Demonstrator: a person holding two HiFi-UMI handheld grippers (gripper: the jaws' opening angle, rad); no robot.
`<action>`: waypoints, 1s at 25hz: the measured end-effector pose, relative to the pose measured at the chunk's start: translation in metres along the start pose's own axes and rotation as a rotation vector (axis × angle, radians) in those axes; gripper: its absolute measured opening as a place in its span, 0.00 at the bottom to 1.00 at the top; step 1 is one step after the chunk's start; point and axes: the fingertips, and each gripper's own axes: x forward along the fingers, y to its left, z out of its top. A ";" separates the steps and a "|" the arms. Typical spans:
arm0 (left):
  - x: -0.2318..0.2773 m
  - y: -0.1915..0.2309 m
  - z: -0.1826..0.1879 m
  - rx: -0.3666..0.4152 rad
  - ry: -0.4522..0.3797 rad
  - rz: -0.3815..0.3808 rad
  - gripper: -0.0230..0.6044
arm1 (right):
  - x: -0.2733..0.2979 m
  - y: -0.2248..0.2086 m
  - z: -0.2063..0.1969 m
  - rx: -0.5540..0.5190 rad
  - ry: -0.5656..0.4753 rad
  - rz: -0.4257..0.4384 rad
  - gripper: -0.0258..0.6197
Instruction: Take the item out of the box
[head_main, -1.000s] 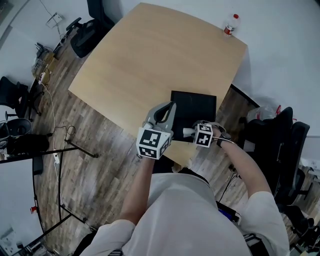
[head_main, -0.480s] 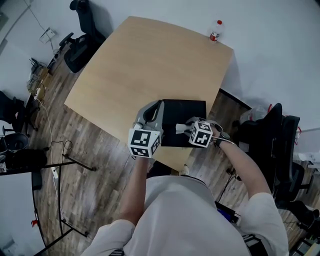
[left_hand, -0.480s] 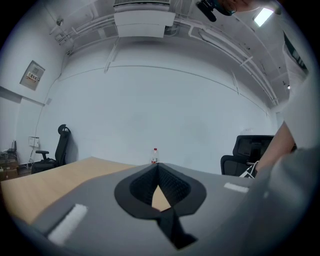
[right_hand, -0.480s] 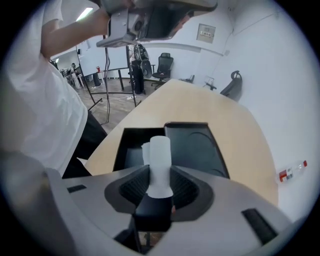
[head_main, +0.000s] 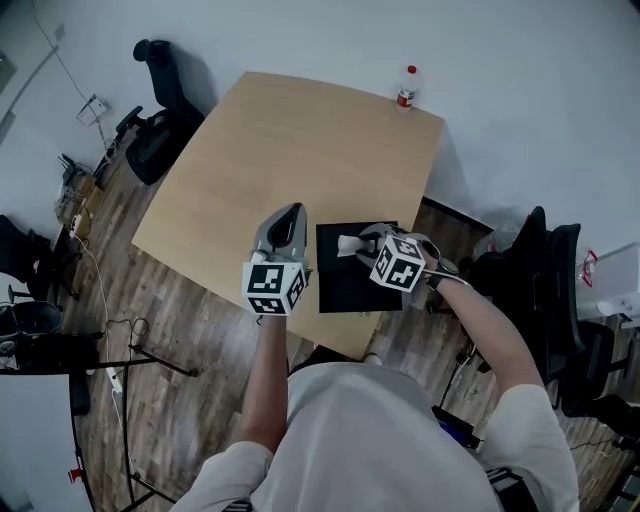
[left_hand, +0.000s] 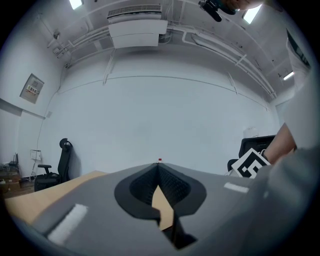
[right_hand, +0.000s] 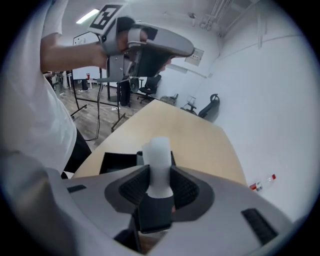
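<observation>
A white cylinder-shaped item (head_main: 347, 243) (right_hand: 160, 152) with a dark lower end sits between the pads of my right gripper (head_main: 357, 243) (right_hand: 160, 184), which is shut on it. It hangs above the open black box (head_main: 352, 285) (right_hand: 116, 161) at the near edge of the wooden table (head_main: 300, 140). My left gripper (head_main: 291, 213) (left_hand: 159, 169) is raised to the left of the box, apart from it. Its jaws are shut with nothing between them, pointing across the table.
A red-capped bottle (head_main: 406, 87) (right_hand: 263, 183) stands at the table's far corner. Black office chairs stand at the far left (head_main: 160, 140) and near right (head_main: 545, 270). A tripod stand and cables (head_main: 120, 370) lie on the wooden floor to the left.
My right gripper has carried the white item up and toward the box's far left side. My left gripper has moved left, off the box. The head view has shifted.
</observation>
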 end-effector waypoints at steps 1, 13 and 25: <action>0.001 0.001 0.004 0.010 -0.004 0.000 0.04 | -0.006 -0.007 0.003 0.007 -0.009 -0.023 0.25; 0.007 -0.002 0.024 0.047 -0.033 -0.012 0.04 | -0.072 -0.067 0.037 0.127 -0.198 -0.284 0.25; 0.012 -0.015 0.034 0.013 -0.057 -0.033 0.05 | -0.127 -0.100 0.048 0.406 -0.417 -0.493 0.25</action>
